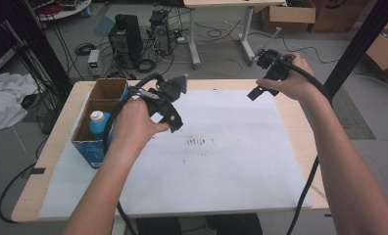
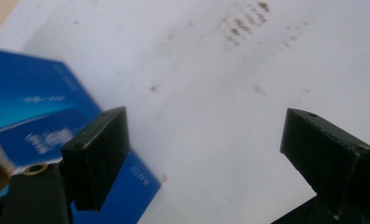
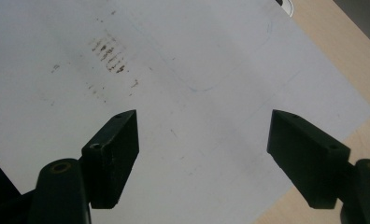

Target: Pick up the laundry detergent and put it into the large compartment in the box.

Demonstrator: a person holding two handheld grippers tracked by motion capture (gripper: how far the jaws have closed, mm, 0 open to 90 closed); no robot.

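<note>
Both claws open above paper

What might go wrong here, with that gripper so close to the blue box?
The left gripper, open and empty, hangs right beside the box; a careless swing might knock it and tip the bottle standing inside. The box sits near the table edge, so a push could slide it off.

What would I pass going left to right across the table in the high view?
Blue cardboard box with a blue white-capped bottle inside → left hand-held gripper → brown smudges on the white sheet → right hand-held gripper.
</note>
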